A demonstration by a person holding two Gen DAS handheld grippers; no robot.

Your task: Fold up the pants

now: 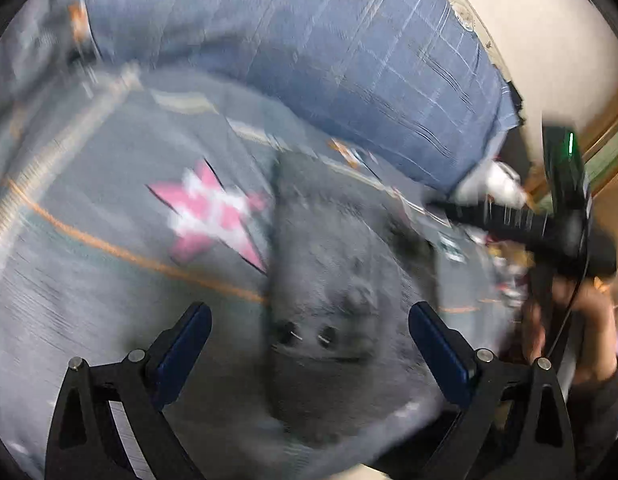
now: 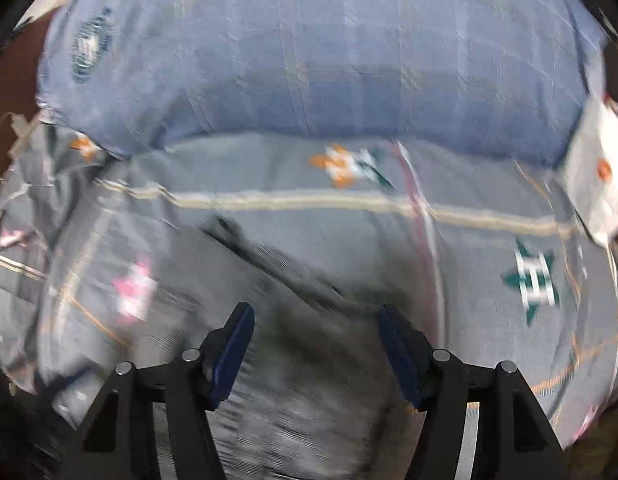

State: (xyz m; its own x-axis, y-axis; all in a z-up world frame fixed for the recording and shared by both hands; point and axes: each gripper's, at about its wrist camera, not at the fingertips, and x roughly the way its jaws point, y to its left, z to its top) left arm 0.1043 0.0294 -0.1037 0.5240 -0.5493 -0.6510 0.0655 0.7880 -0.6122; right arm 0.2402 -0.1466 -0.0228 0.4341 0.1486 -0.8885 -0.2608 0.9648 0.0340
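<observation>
Pink star (image 1: 213, 212): printed on the grey bedspread (image 1: 89, 288), left of centre in the left wrist view; blurred by motion.
Orange stripe (image 1: 121, 254): thin line crossing the bedspread below the pink star.
Left gripper (image 1: 309, 336): blue-padded fingers (image 1: 185, 352) spread wide, nothing between them; it hangs above the pants.
Pants (image 1: 341, 312): dark grey cloth lying on the bedspread, running from the lower middle up toward the centre of the left wrist view; two small dark round spots sit near the lower end, too blurred to identify. How the pants are folded cannot be told.
Pillow (image 1: 349, 52): blue plaid, lying beyond the bedspread along the upper part of both views.
Right gripper (image 1: 449, 206): seen at the right edge of the left wrist view as a dark bar with a green light above it, held over the far side of the bedspread.
Right gripper, own view: fingers parted, gripping nothing; the pants lie under and ahead of them, heavily blurred.
Green star (image 2: 533, 278): printed on the bedspread, right of the fingers in the right wrist view.
</observation>
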